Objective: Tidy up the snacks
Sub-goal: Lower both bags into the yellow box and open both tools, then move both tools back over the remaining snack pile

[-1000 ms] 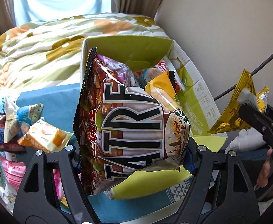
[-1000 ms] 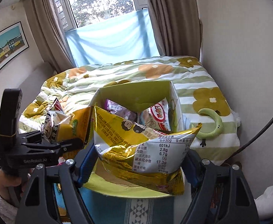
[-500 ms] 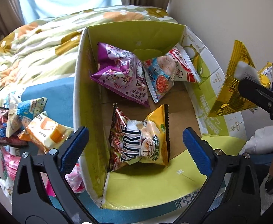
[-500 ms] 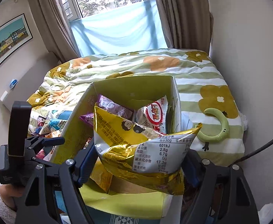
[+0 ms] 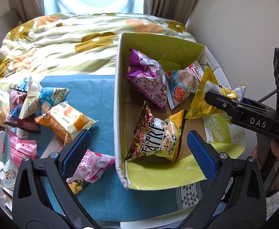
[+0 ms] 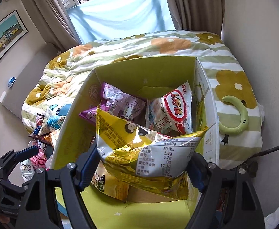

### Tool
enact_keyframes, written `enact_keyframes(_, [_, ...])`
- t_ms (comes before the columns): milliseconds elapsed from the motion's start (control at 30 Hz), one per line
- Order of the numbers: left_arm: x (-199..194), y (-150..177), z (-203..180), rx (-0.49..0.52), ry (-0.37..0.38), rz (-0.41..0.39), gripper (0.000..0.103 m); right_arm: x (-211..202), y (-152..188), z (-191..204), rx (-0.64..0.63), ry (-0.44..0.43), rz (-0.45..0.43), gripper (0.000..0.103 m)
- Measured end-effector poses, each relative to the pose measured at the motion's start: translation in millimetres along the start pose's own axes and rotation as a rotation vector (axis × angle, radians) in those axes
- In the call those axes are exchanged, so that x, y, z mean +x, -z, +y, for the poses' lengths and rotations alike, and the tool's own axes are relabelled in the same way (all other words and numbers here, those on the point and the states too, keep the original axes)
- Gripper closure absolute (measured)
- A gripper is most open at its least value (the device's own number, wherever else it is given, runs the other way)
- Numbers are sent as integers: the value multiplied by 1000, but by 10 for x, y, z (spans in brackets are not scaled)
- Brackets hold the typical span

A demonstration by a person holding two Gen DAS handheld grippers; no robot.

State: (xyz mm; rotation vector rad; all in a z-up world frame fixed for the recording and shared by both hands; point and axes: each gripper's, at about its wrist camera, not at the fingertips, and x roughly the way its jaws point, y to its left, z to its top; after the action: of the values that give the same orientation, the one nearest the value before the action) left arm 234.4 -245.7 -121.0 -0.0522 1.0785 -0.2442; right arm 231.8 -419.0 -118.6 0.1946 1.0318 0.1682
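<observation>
Snacks: left tongs (image 5: 137, 148) released above "TATRE" bag (image 5: 156, 137); right tongs (image 6: 141, 167) loosening around gold bag (image 6: 149, 152).

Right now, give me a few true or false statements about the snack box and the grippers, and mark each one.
1. The left gripper holds nothing. True.
2. The gold bag lies flat on the box floor. False: it sits between the right gripper's opening jaws, over the box.
3. A purple bag is in the box. True.
4. The orange packet is in the box. False: it lies outside, on the blue cloth.
</observation>
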Motion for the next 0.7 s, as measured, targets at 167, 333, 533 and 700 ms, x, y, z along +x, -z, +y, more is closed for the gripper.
enact_keyframes(167, [41,105,117,-49,8,17,3,11,94,-63,68,10,-32,5])
enact_keyframes(333, [28,178,148,-58,20,12,3,-84,173,-73,72,22,-78,1])
enact_keyframes(533, [-51,193,148,-56,49,-7,3,-230,241,-37,67,25,-90,1])
enact_keyframes(700, [-196,182,149,-37,58,-34,3,-375,287,52,55,54,-106,1])
